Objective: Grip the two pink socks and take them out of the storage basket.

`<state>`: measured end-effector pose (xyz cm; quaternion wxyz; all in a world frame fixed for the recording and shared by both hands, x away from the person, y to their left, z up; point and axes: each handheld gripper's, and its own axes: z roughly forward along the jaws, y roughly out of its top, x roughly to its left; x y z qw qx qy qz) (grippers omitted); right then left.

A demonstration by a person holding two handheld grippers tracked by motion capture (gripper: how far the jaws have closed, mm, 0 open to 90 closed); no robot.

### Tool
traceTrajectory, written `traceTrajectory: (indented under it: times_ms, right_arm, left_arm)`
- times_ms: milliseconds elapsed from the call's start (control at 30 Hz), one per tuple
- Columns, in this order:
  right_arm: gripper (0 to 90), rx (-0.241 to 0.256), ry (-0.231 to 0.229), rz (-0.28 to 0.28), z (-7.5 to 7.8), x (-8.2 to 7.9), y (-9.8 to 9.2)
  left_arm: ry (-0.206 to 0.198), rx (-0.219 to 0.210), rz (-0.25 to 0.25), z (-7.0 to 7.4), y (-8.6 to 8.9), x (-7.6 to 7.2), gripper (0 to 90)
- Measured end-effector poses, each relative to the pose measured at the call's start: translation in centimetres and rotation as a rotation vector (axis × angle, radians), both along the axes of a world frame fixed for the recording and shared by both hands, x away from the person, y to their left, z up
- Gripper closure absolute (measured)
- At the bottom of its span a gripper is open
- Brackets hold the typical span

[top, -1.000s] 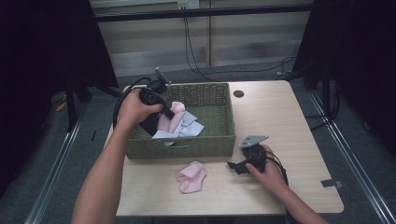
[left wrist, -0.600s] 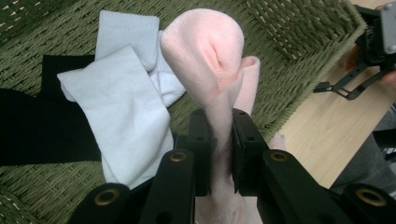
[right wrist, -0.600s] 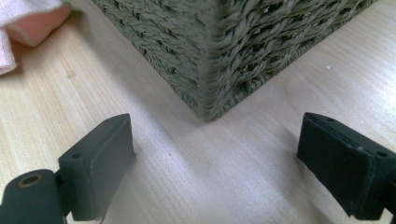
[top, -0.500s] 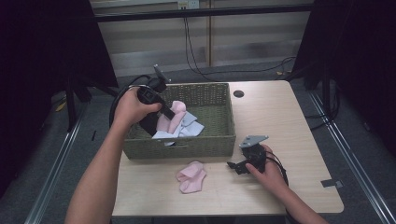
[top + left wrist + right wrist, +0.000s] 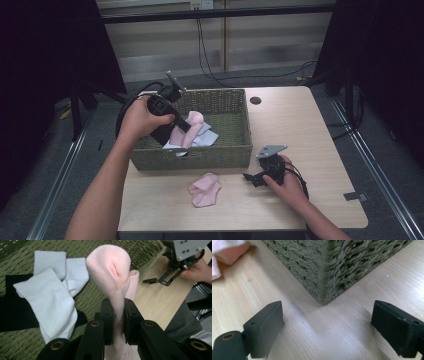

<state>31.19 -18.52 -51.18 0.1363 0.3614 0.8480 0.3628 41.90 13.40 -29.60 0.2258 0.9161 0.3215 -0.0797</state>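
Note:
A green woven basket [image 5: 230, 150] stands on the table's left half. My left gripper [image 5: 184, 126] hangs over its inside, shut on a pink sock [image 5: 192, 126] [image 5: 110, 267] that stands up between the jaws. White socks [image 5: 53, 290] [image 5: 207, 137] and a black cloth [image 5: 12, 315] lie on the basket floor beneath. A second pink sock [image 5: 205, 189] [image 5: 224, 252] lies on the table in front of the basket. My right gripper [image 5: 251, 178] [image 5: 327, 325] rests low on the table by the basket's front right corner [image 5: 324, 282], open with nothing between its jaws.
The wooden table [image 5: 300, 125] has bare room to the right of the basket, with a dark round hole [image 5: 255, 100] near its far edge. Cables [image 5: 215, 65] trail on the floor behind. Metal rails [image 5: 370, 170] run along the floor at both sides.
The left gripper with the pink sock has shifted slightly over the basket. The right gripper stays where it was.

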Motion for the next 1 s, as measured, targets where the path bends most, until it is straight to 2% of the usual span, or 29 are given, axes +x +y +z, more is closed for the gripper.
traceTrajectory:
  times_ms: [267,433,1000]
  right_arm:
    - [10.1,-0.001,-0.003,-0.001,0.0,0.0,0.0]
    - [10.1,-0.002,-0.004,0.0,0.0,0.0,0.0]
    - [10.1,-0.001,-0.003,-0.002,0.0,0.0,0.0]
  left_arm:
    - [-0.02,-0.009,-0.053,-0.1,-0.9,-1.6,80.0]
    - [-0.016,-0.008,-0.082,-0.3,-1.3,-2.5,80.0]
    - [-0.013,-0.036,-0.126,-1.5,-2.0,-4.4,79.9]
